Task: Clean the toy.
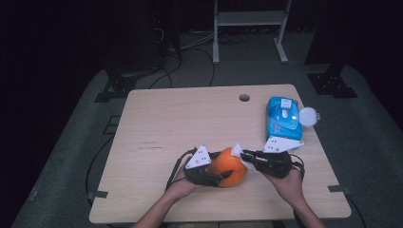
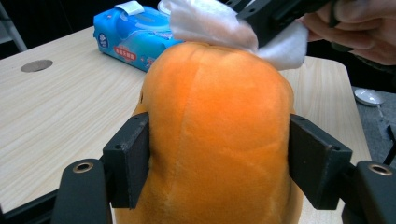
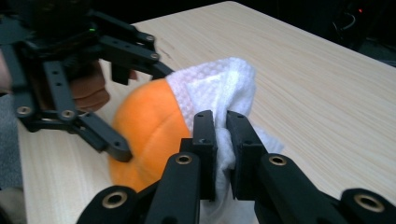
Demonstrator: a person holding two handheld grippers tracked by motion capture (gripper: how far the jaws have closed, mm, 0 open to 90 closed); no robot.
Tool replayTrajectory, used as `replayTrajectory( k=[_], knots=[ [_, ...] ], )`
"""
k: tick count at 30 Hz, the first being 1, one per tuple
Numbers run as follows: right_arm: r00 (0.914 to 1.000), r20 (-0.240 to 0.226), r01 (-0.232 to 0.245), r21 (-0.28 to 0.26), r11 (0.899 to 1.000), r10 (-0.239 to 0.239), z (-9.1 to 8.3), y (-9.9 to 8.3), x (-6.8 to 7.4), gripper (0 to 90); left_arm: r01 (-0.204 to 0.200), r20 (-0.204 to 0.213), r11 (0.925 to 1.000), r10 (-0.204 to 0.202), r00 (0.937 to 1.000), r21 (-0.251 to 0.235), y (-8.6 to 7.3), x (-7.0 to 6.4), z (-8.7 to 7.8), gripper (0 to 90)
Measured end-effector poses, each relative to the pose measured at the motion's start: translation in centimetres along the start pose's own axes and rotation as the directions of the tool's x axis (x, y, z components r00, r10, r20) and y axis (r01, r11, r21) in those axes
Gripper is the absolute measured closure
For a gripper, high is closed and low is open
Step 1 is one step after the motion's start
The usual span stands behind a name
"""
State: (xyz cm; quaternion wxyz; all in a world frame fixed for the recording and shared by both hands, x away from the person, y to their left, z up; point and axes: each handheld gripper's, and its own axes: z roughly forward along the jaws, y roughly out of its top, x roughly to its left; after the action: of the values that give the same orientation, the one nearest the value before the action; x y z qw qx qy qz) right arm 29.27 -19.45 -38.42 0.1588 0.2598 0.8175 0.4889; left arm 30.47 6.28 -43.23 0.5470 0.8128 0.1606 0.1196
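Pale wood makes up the table, which carries everything in the high view. Near its front edge sits an orange plush toy, rounded like a pumpkin, between the person's two hands. A blue pack of wipes lies near the far right edge, well apart from the toy, with its round white lid flipped open beside it.

On the toy's left, the left gripper holds it from the side. In the left gripper view its jaws stand wide apart, one black pad pressed against each flank of the toy, so the toy fills the whole gap between them. The plush bulges slightly above the pads.

On the toy's right, the right gripper reaches in toward the toy's upper right side. Its jaws are drawn almost together, with a fold of white wipe pinched between the pads. The loose part of the wipe drapes over the top of the toy and touches it. In the left gripper view the same wipe lies crumpled on the crown of the toy, with the right hand just behind it.
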Motion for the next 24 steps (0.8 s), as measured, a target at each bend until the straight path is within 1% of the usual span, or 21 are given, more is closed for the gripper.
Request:
replayTrajectory(
  k=[1, 2, 3, 4, 5, 6, 7, 9, 10, 12, 13, 14, 16, 17, 19, 20, 21, 23, 24],
  knots=[
    [0.9999, -0.004, 0.015, -0.001, 1.0, -0.015, 0.1, 0.2, 0.4, 81.7, -0.009, -0.001, 1.0, 0.009, 1.0, 0.001, 0.0, -0.2, 0.1, 29.1],
    [0.9994, -0.02, 0.029, -0.001, 1.0, -0.029, 0.2, 0.5, 1.0, 81.7, -0.021, -0.001, 0.9998, 0.021, 0.9998, 0.005, 0.0, -0.4, 0.1, 29.1],
    [0.9989, -0.028, 0.036, -0.003, 0.999, -0.036, 0.3, 0.6, 1.3, 81.7, -0.042, -0.001, 0.9991, 0.042, 0.9991, 0.011, 0.1, -0.7, 0.2, 29.1],
    [0.9978, -0.035, 0.055, -0.005, 0.998, -0.055, 0.4, 0.9, 1.7, 81.7, -0.064, -0.002, 0.9979, 0.064, 0.998, 0.014, 0.1, -1.0, 0.3, 29.0],
    [0.9968, -0.039, 0.07, -0.003, 0.998, -0.07, 0.6, 1.1, 2.1, 81.7, -0.089, 0.002, 0.9958, 0.089, 0.996, 0.018, 0.2, -1.3, 0.4, 29.0],
    [0.996, -0.046, 0.077, 0.0, 0.997, -0.077, 0.7, 1.2, 2.4, 81.8, -0.119, 0.007, 0.9926, 0.119, 0.9929, 0.024, 0.2, -1.8, 0.5, 29.0],
    [0.9956, -0.051, 0.079, 0.002, 0.997, -0.078, 0.8, 1.4, 2.5, 81.8, -0.139, 0.012, 0.9899, 0.139, 0.9902, 0.027, 0.2, -2.0, 0.6, 29.1],
    [0.9962, -0.049, 0.073, 0.011, 0.997, -0.073, 0.9, 1.5, 2.4, 81.9, -0.192, 0.019, 0.9809, 0.191, 0.9814, 0.033, 0.2, -2.6, 0.8, 29.4],
    [0.9967, -0.046, 0.068, 0.013, 0.998, -0.068, 0.9, 1.5, 2.1, 82.0, -0.208, 0.022, 0.9775, 0.207, 0.9781, 0.036, 0.3, -2.8, 0.8, 29.6],
    [0.9983, -0.04, 0.042, 0.012, 0.999, -0.041, 0.6, 1.3, 1.3, 82.0, -0.218, 0.028, 0.9754, 0.217, 0.9757, 0.032, 0.2, -2.8, 0.8, 30.0],
    [0.999, -0.038, 0.026, 0.013, 1.0, -0.025, 0.5, 1.2, 0.9, 82.0, -0.213, 0.028, 0.9767, 0.212, 0.9769, 0.028, 0.2, -2.7, 0.7, 30.0],
    [0.9993, -0.037, 0.013, 0.011, 1.0, -0.013, 0.4, 1.0, 0.6, 82.0, -0.2, 0.027, 0.9796, 0.199, 0.9796, 0.024, 0.2, -2.5, 0.7, 30.0],
    [0.9997, -0.023, -0.004, 0.011, 1.0, 0.004, 0.1, 0.6, -0.2, 82.0, -0.16, 0.024, 0.987, 0.159, 0.9869, 0.015, 0.1, -1.9, 0.5, 29.7],
    [0.9996, -0.022, -0.017, 0.013, 1.0, 0.017, 0.0, 0.4, -0.6, 81.9, -0.142, 0.016, 0.9897, 0.142, 0.9897, 0.012, 0.1, -1.6, 0.4, 29.6],
    [0.9988, -0.023, -0.043, 0.014, 0.999, 0.043, -0.3, 0.0, -0.9, 81.9, -0.094, 0.003, 0.9955, 0.094, 0.9955, 0.008, 0.1, -1.1, 0.3, 29.3],
    [0.9985, -0.029, -0.047, 0.014, 0.999, 0.047, -0.3, 0.0, -0.9, 82.0, -0.079, -0.002, 0.9969, 0.079, 0.9969, 0.006, 0.1, -1.0, 0.3, 29.2],
    [0.9988, -0.029, -0.04, 0.012, 0.999, 0.04, -0.3, 0.1, -0.7, 82.0, -0.076, -0.006, 0.9971, 0.076, 0.9971, 0.007, 0.1, -1.0, 0.3, 29.0],
    [0.9993, -0.033, -0.014, 0.012, 1.0, 0.015, -0.2, 0.4, 0.1, 81.9, -0.064, -0.021, 0.9979, 0.064, 0.9977, 0.008, 0.2, -1.1, 0.4, 28.5],
    [0.999, -0.044, -0.003, 0.01, 1.0, 0.004, -0.1, 0.6, 0.5, 81.9, -0.049, -0.028, 0.9988, 0.049, 0.9984, 0.01, 0.2, -1.2, 0.5, 28.3]
  ],
)
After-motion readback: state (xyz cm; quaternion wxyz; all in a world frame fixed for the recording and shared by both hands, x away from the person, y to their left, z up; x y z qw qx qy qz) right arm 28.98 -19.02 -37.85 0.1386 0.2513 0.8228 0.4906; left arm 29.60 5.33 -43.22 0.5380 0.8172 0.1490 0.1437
